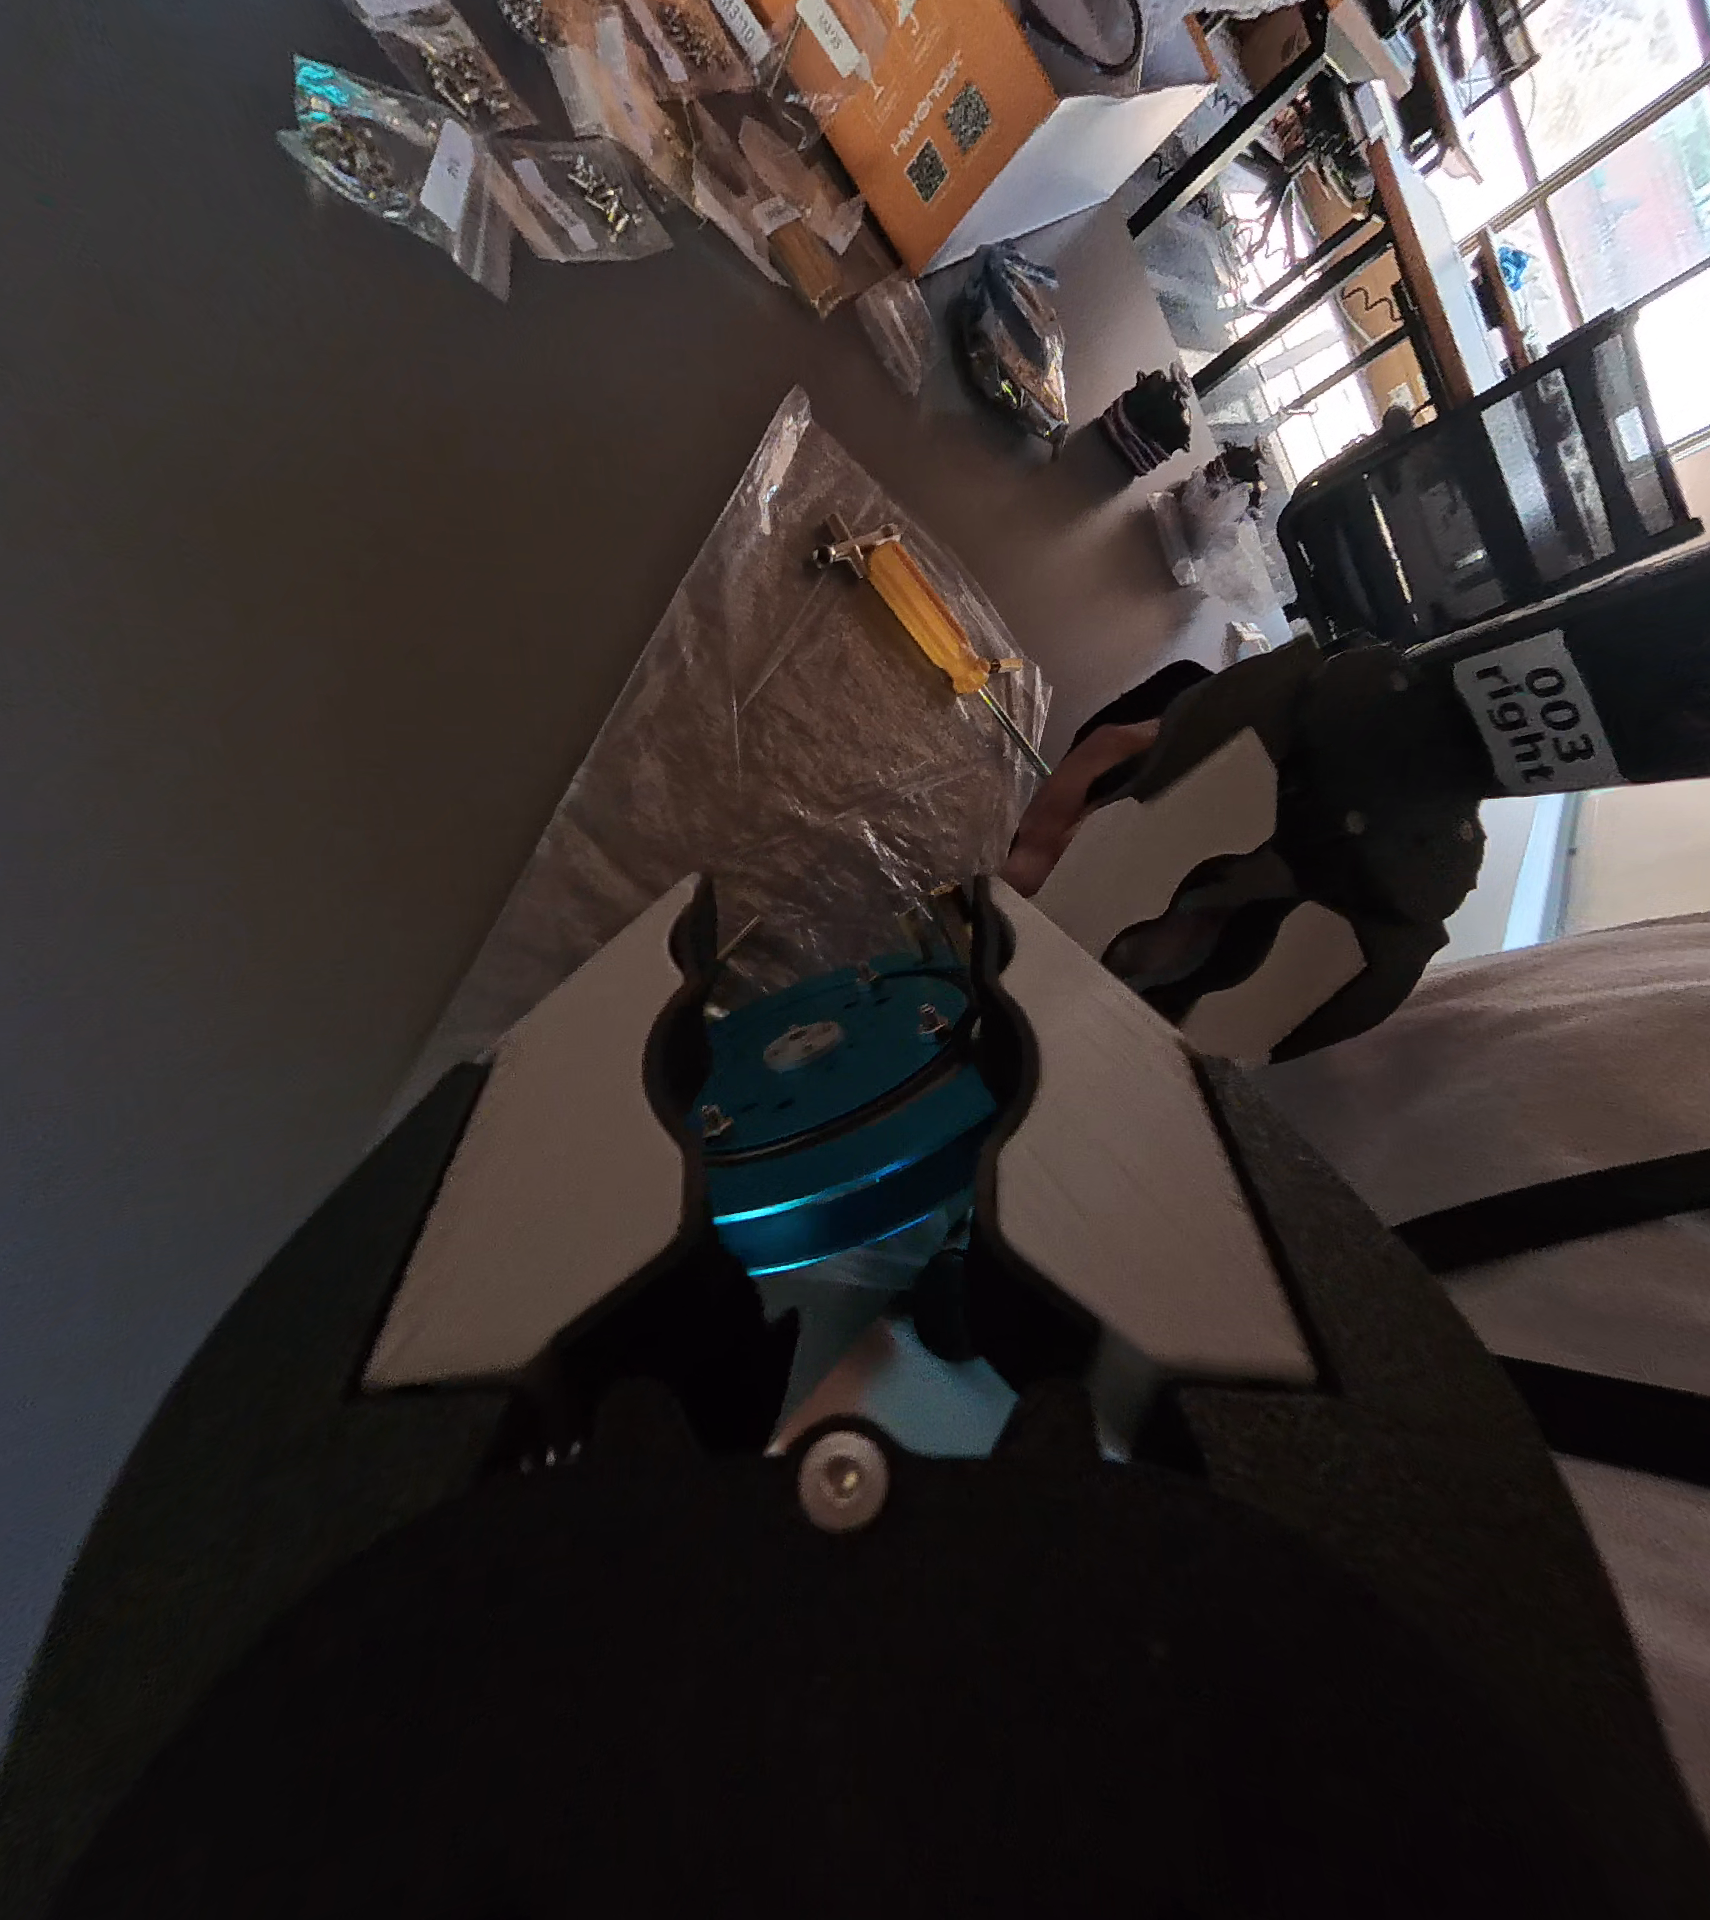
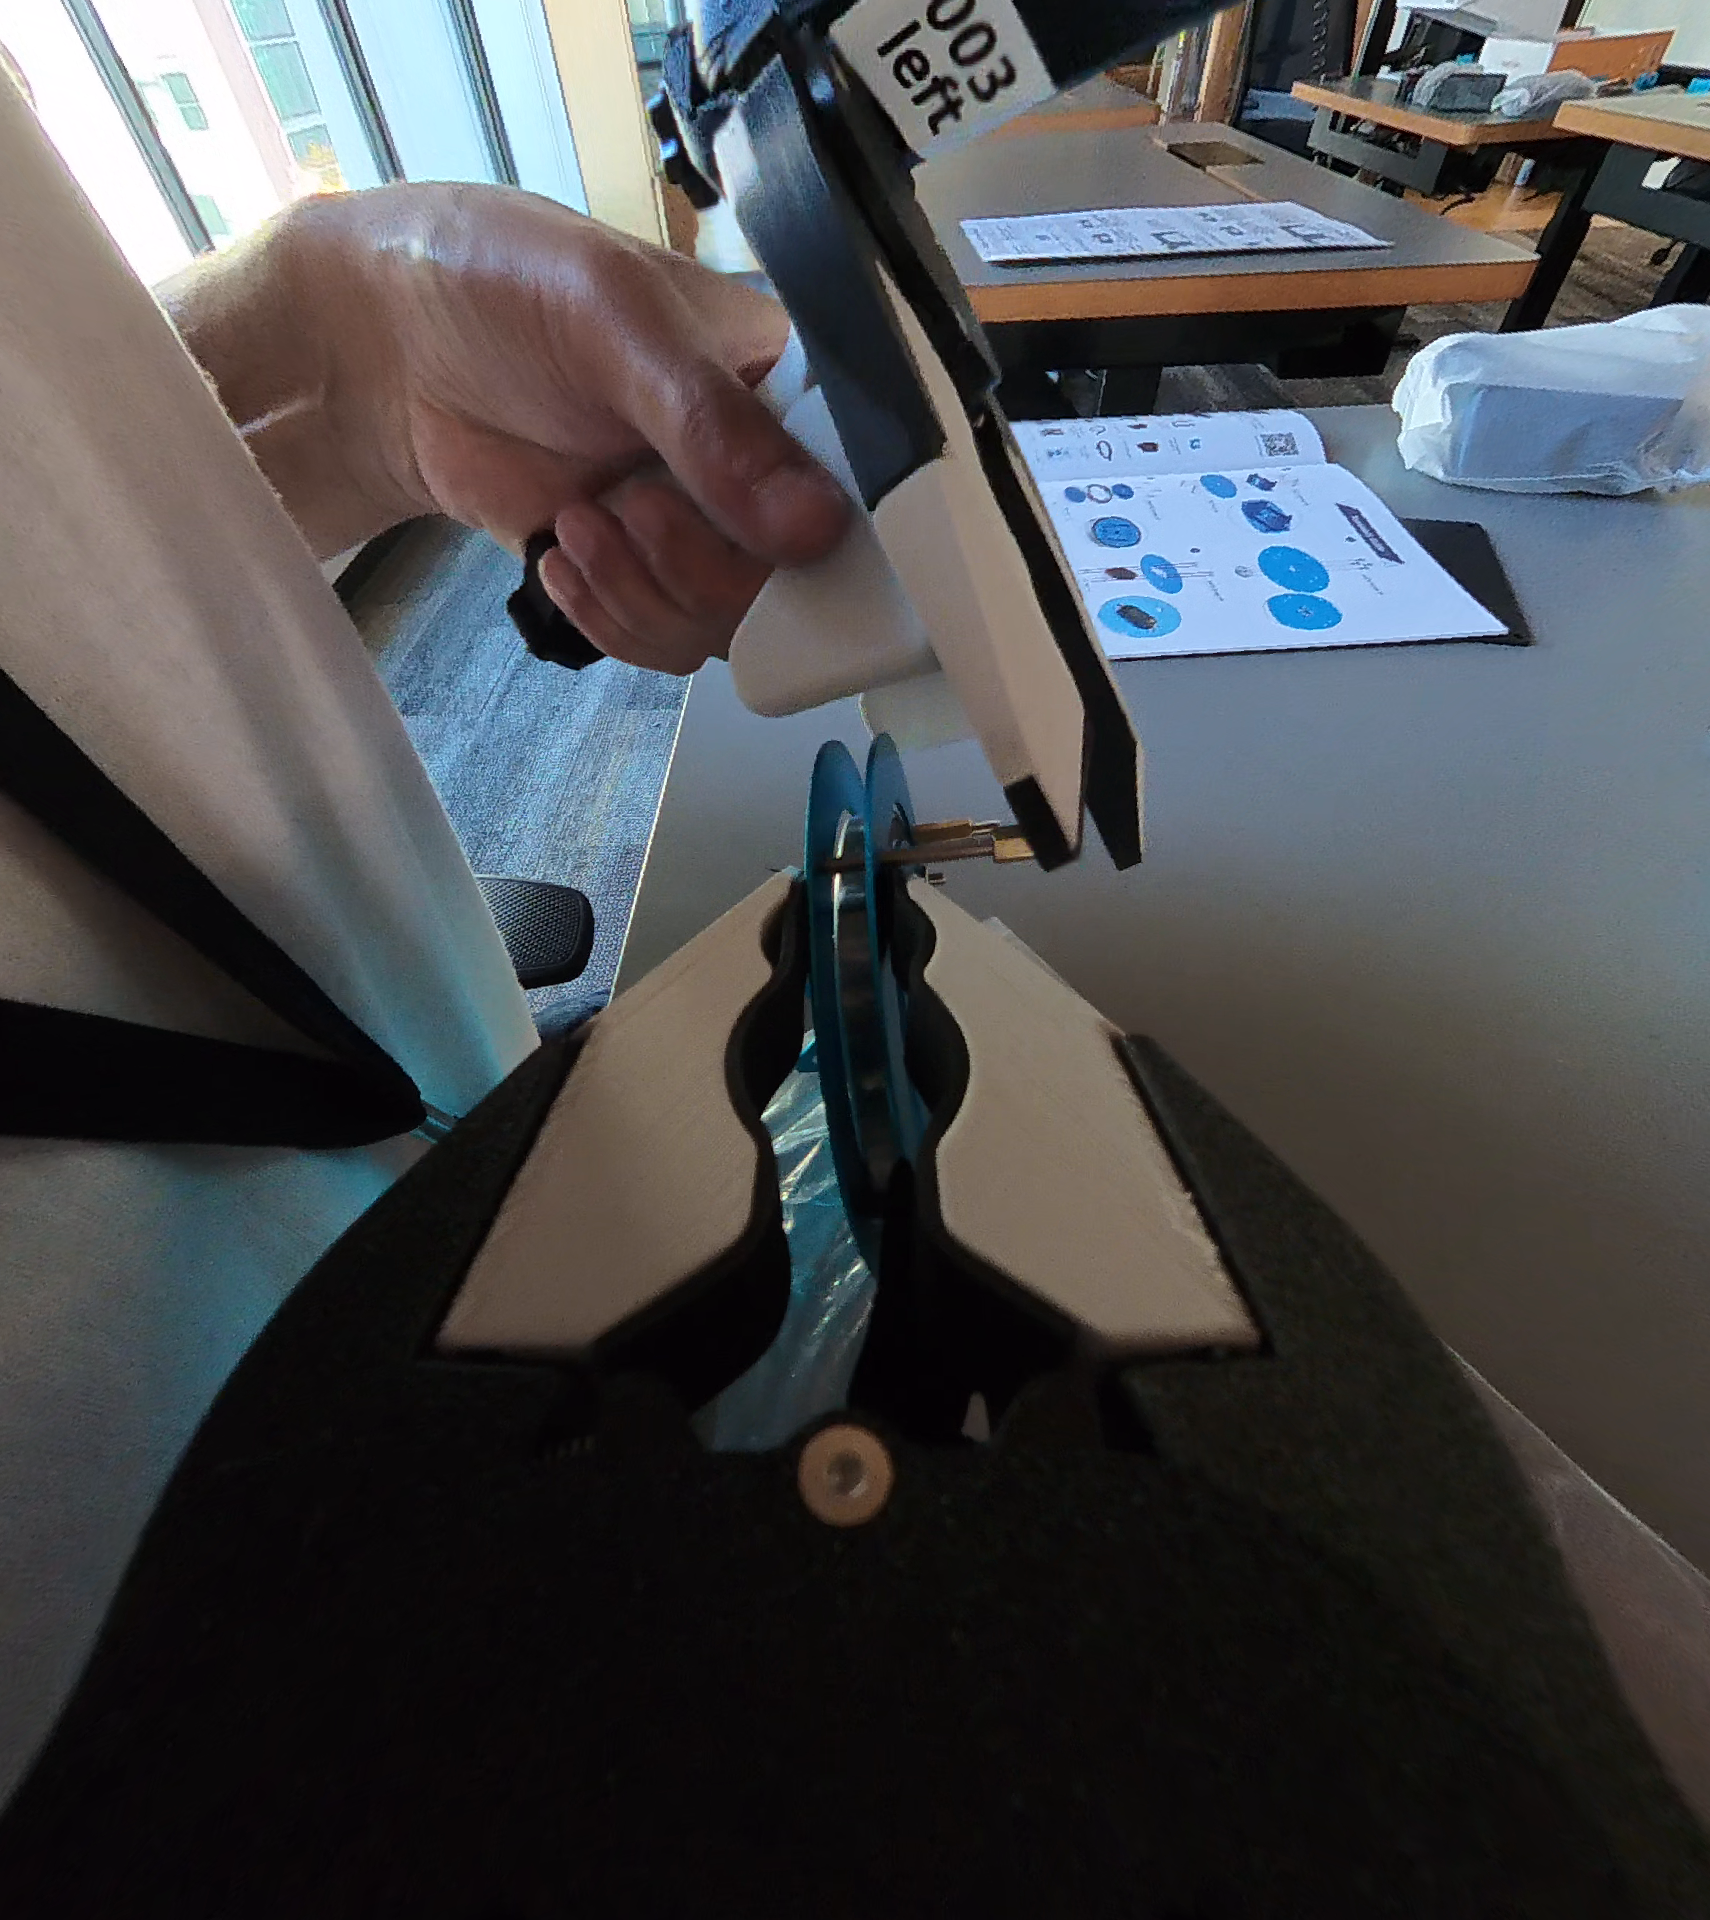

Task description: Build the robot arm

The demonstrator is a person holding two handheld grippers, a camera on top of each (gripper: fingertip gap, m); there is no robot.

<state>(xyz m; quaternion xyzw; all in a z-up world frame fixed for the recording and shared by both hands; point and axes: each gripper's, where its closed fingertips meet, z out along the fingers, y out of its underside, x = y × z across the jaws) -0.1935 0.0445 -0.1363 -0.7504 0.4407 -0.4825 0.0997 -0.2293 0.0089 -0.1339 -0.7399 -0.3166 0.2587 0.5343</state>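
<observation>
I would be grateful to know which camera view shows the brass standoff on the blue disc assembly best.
The right wrist view: the brass standoff shows side-on, sticking out of the blue disc assembly with its end between the left gripper fingertips. The right gripper clamps the discs. In the left wrist view the disc assembly shows face-on, and the standoff cannot be picked out.
</observation>
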